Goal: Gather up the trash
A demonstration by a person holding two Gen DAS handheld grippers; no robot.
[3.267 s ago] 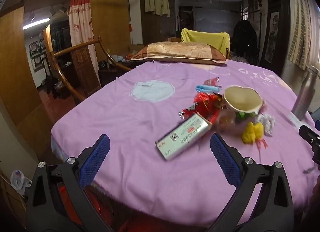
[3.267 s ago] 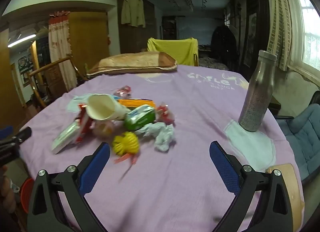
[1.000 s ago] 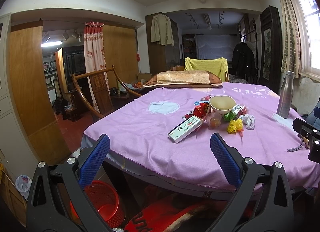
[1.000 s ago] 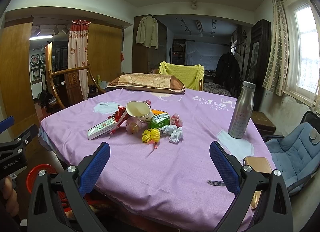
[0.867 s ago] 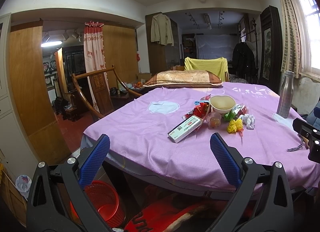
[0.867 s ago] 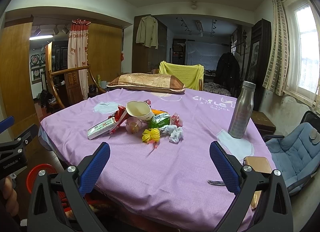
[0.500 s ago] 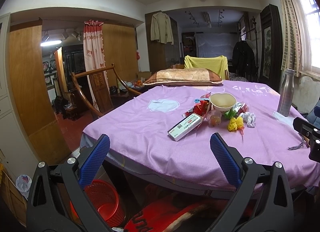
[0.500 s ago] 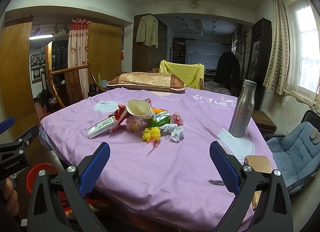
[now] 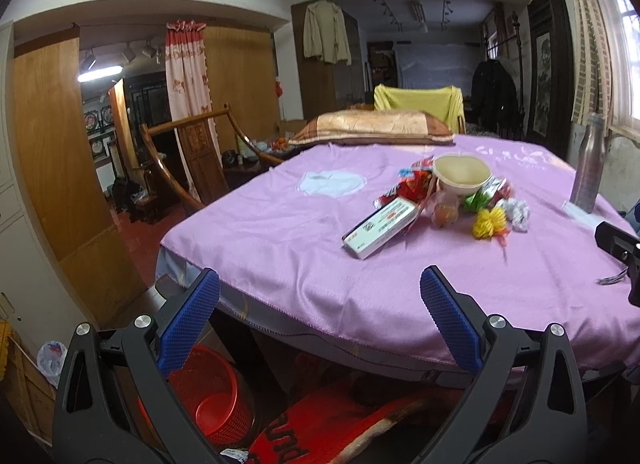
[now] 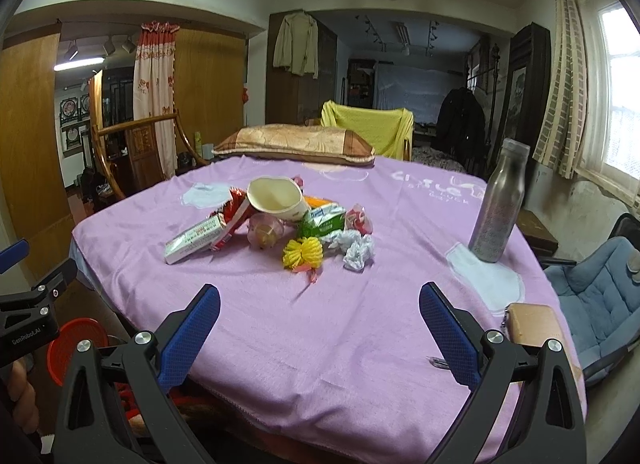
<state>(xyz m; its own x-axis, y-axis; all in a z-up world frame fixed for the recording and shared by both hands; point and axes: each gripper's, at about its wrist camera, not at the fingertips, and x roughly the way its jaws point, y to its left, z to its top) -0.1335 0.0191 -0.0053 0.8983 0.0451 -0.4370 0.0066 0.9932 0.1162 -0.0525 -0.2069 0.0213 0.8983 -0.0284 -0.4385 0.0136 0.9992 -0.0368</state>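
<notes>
A pile of trash lies mid-table on the purple cloth: a white carton, a tipped paper cup, red wrappers, a green packet, a yellow pom-pom, crumpled white paper and a clear pink cup. A red basket stands on the floor under the table's left edge. My left gripper is open and empty before the table edge. My right gripper is open and empty over the near cloth.
A steel bottle stands at the table's right. A tan wallet and keys lie at the near right edge. A pillow rests at the far side. A blue chair is right, a wooden chair left.
Both grippers have moved forward toward the table and the trash pile now looks larger and nearer. Both stay open and empty.
</notes>
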